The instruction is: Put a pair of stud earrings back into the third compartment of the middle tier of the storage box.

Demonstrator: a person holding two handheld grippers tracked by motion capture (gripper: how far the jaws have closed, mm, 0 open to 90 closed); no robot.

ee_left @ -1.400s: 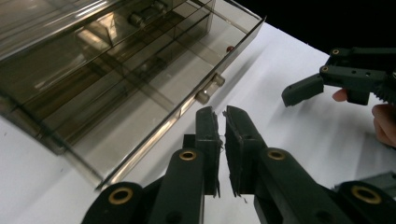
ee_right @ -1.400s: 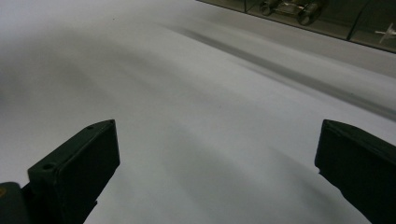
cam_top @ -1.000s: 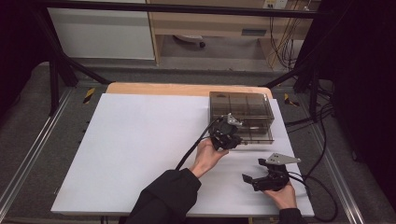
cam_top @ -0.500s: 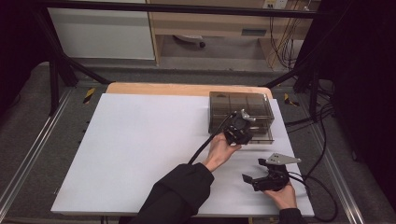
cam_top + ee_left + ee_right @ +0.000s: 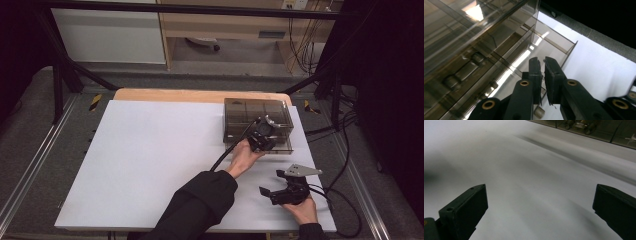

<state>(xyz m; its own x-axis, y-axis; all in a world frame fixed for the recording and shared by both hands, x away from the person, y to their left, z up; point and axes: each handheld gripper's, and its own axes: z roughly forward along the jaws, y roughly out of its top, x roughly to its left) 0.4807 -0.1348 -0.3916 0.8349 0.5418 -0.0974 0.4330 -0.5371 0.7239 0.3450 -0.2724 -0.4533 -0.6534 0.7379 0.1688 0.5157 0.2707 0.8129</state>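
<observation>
Left gripper (image 5: 264,136): jaws nearly together on a thin wall of smoked plastic box (image 5: 240,112) at 2 o'clock | Right gripper (image 5: 280,191): held wide apart over white table (image 5: 150,150) at 5 o'clock

— How's the light?
— Bright on the white surface (image 5: 150,160), dark all round. Glare on the smoky box (image 5: 474,15) beyond the left fingers (image 5: 535,72).
— Sharpness?
— Surface ahead of the right fingers (image 5: 471,205) is smeared.

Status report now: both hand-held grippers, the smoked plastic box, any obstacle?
Left hand-held gripper jaws nearly closed on a thin wall of the box. Right hand-held gripper open, low over the white table. Nothing in the way.
</observation>
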